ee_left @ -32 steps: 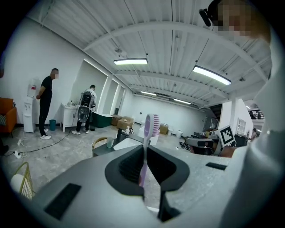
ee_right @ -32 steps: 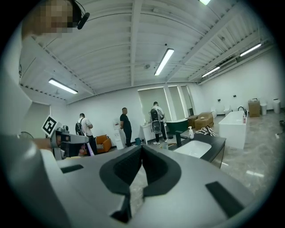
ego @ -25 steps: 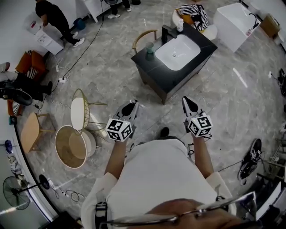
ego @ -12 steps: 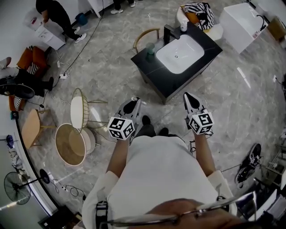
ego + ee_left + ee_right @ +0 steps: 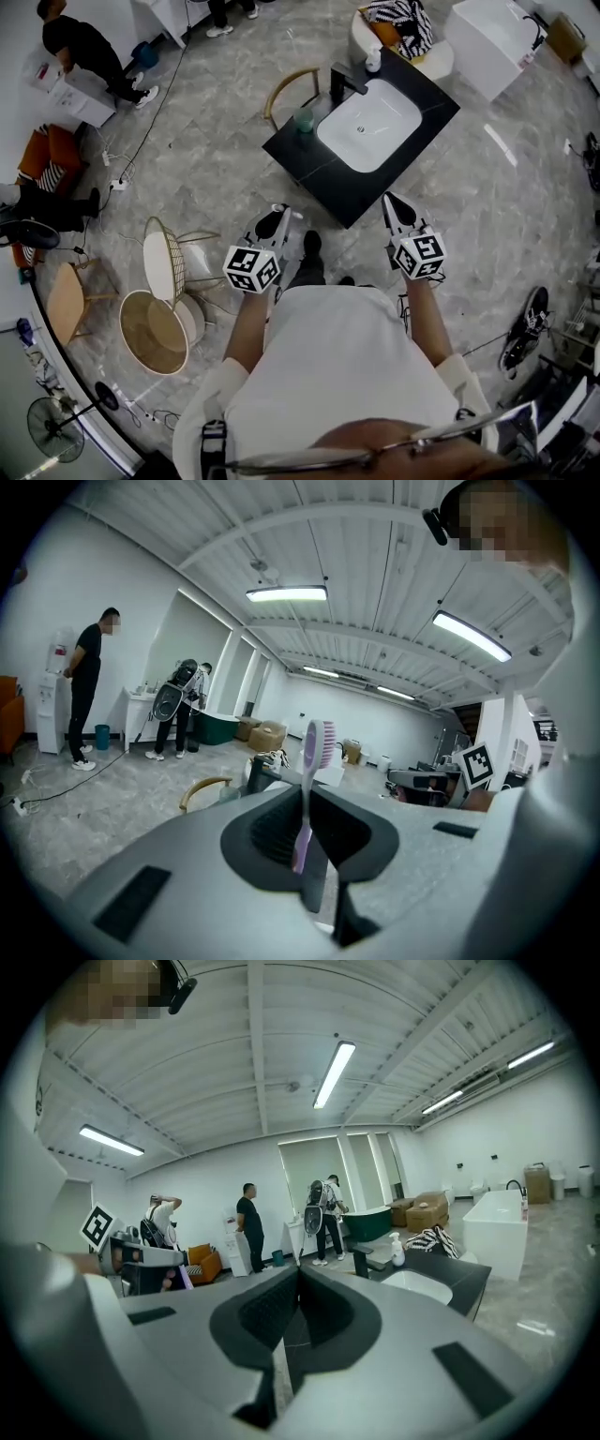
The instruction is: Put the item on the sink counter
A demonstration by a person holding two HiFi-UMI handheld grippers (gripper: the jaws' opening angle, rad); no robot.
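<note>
A black sink counter (image 5: 309, 155) with a white basin (image 5: 367, 123) stands on the floor just ahead of me. In the left gripper view, my left gripper (image 5: 305, 803) is shut on a pale purple toothbrush (image 5: 314, 752) that stands upright, bristle head on top. From the head view the left gripper (image 5: 274, 223) is near the counter's front corner; the toothbrush does not show there. My right gripper (image 5: 397, 214) is held level beside it, its jaws together with nothing between them (image 5: 298, 1283). The counter (image 5: 469, 1283) lies ahead to the right in the right gripper view.
On the counter are a black faucet (image 5: 341, 79), a soap bottle (image 5: 374, 59) and a green cup (image 5: 302, 119). A wooden chair (image 5: 286, 86) stands behind it, a bathtub (image 5: 487, 37) far right. Wire chair (image 5: 167, 258), round table (image 5: 155, 330) and floor cables lie left. People stand at the back.
I have stepped forward: the sink counter sits closer to both grippers and has shifted left in the head view. Both grippers keep the same pose.
</note>
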